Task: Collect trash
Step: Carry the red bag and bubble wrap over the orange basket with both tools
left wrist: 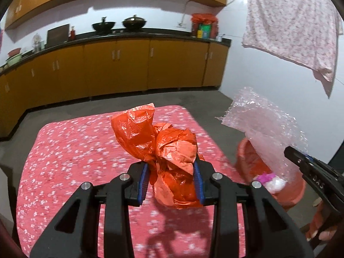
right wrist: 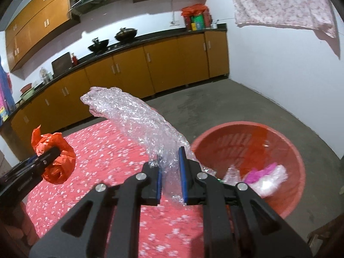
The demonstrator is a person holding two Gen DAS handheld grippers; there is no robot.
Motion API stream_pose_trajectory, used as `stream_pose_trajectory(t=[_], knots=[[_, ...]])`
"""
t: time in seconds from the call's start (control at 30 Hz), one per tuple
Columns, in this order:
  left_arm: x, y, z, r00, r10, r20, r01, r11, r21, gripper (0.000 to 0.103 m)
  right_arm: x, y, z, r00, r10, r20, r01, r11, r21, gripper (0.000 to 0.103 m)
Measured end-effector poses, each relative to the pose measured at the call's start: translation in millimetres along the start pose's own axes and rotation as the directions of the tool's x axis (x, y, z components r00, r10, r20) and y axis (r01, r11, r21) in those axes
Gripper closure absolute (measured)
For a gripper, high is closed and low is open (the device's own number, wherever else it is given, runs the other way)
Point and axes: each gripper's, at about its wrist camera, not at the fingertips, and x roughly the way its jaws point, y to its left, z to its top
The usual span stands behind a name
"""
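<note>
- Above the table [left wrist: 64, 150], which wears a red cloth dotted with small white flowers, the left gripper [left wrist: 173, 178] holds a crumpled orange plastic bag [left wrist: 169, 146] clear of the cloth; its blue pads [left wrist: 144, 178] press into the bag from both sides, so the fingers stand narrow around the bunched plastic.
- To the right of it, the right gripper [right wrist: 171, 176] pinches a long piece of clear bubble wrap [right wrist: 133, 116] between its pads, fingers nearly together on the thin sheet (the wrap sticks up and away to the left, its far end loose in the air).
- Just beyond the table's right edge a red plastic basin [right wrist: 286, 148] sits on the grey concrete floor [right wrist: 215, 105]; in it lie a magenta scrap [right wrist: 260, 173] and some white plastic [right wrist: 273, 178].
- In the left wrist view the bubble wrap [left wrist: 264, 124] hangs in front of the basin [left wrist: 290, 200] and hides much of its rim, with the right gripper's dark jaw tip beside it.
- In the right wrist view the left gripper [right wrist: 51, 157] and its orange bag [right wrist: 58, 163] show at the left edge, well apart from the basin.
- Behind, yellow-brown cabinets [left wrist: 120, 68] run under a dark counter [left wrist: 133, 33] with two black woks [left wrist: 120, 24]; a flowered pink cloth [left wrist: 296, 25] hangs at upper right.
</note>
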Motion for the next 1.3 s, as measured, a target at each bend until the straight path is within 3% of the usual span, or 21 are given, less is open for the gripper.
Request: stream_pose_trajectory(t=[0.3, 0.63, 1.3], knots=[[10.1, -58.9, 5.3, 0.994, -0.111, -0.008, 0.111, 0.992, 0.062, 0.067, -15.9, -62.1, 1.3, 0.997, -0.081, 0.02, 0.079, 0.994, 0.075, 0.088], [30.8, -115.7, 2.1, 0.973, -0.225, -0.049, 0.229, 0.969, 0.094, 0.067, -15.6, -118.5, -3.1, 0.989, -0.149, 0.006, 0.146, 0.977, 0.155, 0.088], [87.0, -181.7, -13.6, 0.938, -0.307, -0.162, 0.333, 0.929, 0.161, 0.067, 21.4, -182.7, -16.3, 0.981, -0.19, -0.051, 0.196, 0.947, 0.256, 0.088]])
